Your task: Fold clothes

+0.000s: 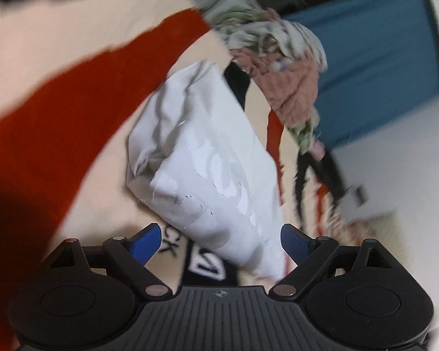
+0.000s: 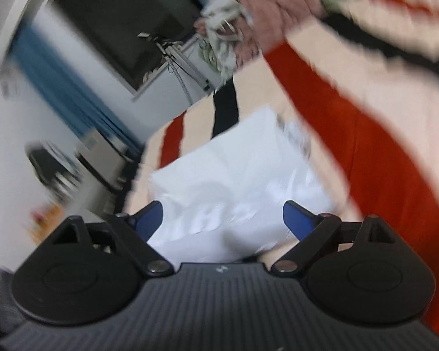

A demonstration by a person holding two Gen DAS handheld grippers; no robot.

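A white folded garment with pale lettering lies on a cream, red and black striped cover. My left gripper is open, its blue fingertips apart just above the near end of the garment. In the right wrist view the same white garment lies ahead of my right gripper, which is open with the garment's near edge between its blue fingertips. Both views are motion-blurred.
A heap of unfolded clothes, pink and grey-white, lies at the far end of the cover; it also shows in the right wrist view. Beyond are a blue and white wall and a dark screen.
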